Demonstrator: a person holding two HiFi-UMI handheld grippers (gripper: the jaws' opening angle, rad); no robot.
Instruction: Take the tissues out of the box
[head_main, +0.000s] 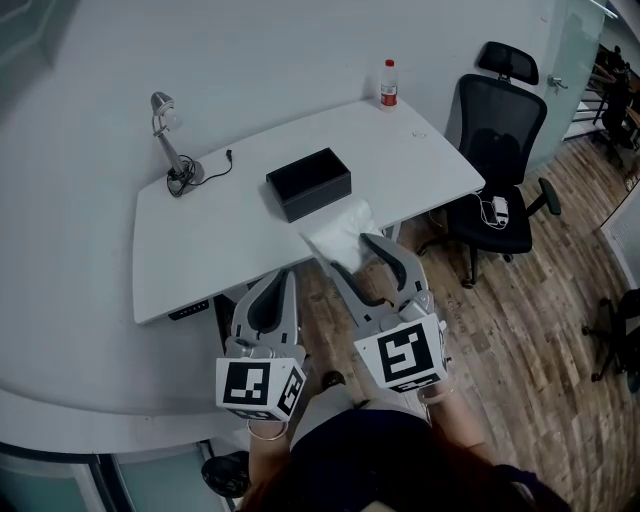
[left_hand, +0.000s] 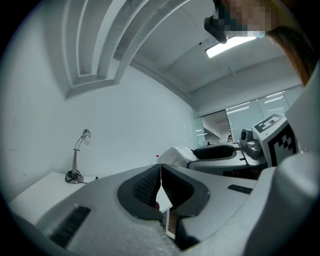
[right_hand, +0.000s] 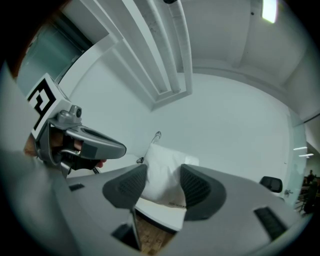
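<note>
In the head view, a wooden floor (head_main: 520, 330) fills the right side, and a white desk (head_main: 220, 240) spans the middle, from 9 o'clock towards 2 o'clock. A black chair (head_main: 505, 140) stands on the floor at 3 o'clock of the desk, just beside its right end, with something small and white lying on its seat.

The person holds both grippers at 6 o'clock, in front of the desk's near edge, each with its marker cube nearest the camera. The left gripper (head_main: 283, 280) points towards 12 o'clock, its tips at the desk's edge. In its own view its jaws are pressed together with nothing between them. The right gripper (head_main: 345, 250) points towards 11 o'clock, and its jaws stand wide around a wad of tissues (head_main: 340, 228), with both pads pressing on the wad's sides.

A black box (head_main: 308, 183) sits near the middle of the desk. The tissues are outside it, at 5 o'clock of the box and just beside it, over the desk's near edge. They are a soft, white, crumpled bundle that sticks out past the jaw tips.

A silver lamp (head_main: 170, 140) stands at 10 o'clock of the box, well apart from it, with its cable trailing on the desk. A bottle (head_main: 389, 84) with a red label stands upright at 1 o'clock of the box, at the far edge.
</note>
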